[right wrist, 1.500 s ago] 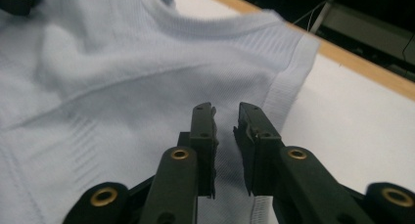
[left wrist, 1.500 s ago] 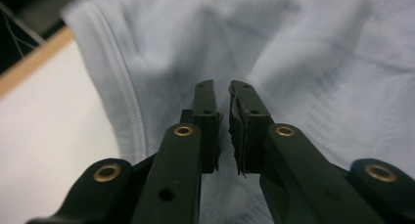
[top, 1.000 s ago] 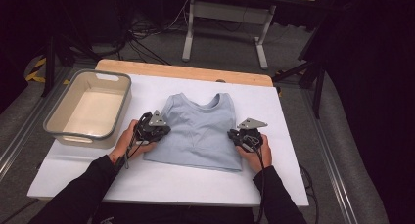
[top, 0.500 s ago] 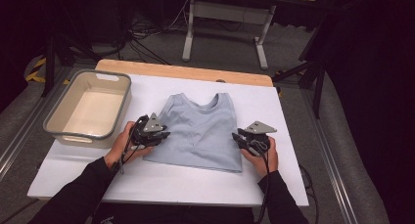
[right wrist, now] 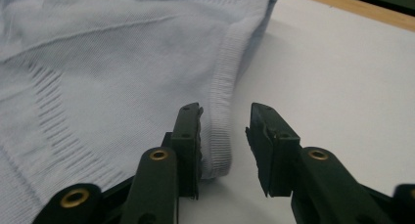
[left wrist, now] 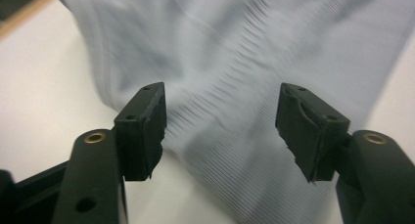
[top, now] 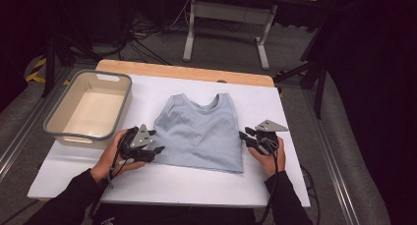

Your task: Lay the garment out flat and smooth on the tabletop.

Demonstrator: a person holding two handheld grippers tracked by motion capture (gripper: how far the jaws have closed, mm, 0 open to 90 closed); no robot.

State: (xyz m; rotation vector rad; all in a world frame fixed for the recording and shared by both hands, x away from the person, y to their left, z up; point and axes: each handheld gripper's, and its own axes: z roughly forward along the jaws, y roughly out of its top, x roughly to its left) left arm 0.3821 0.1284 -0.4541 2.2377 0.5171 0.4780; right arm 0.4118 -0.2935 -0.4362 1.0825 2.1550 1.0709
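A light blue ribbed tank top lies flat on the white table, neck away from me. My left gripper rests at its lower left edge. In the left gripper view the jaws stand wide apart over the ribbed fabric without pressing it; they have just been opening. My right gripper is at the top's right side. Its jaws have just been opening too, and the top's banded edge lies loose between them, close to the left one.
A beige plastic bin with nothing in it stands at the table's left. A wooden strip runs along the far edge. Bare white table lies right of the top and in front of it. A desk frame stands on the floor beyond.
Both grippers have let go of the top and drawn back from its sides, the left toward the near left, the right to the right. Both sets of jaws have opened. The top lies flat.
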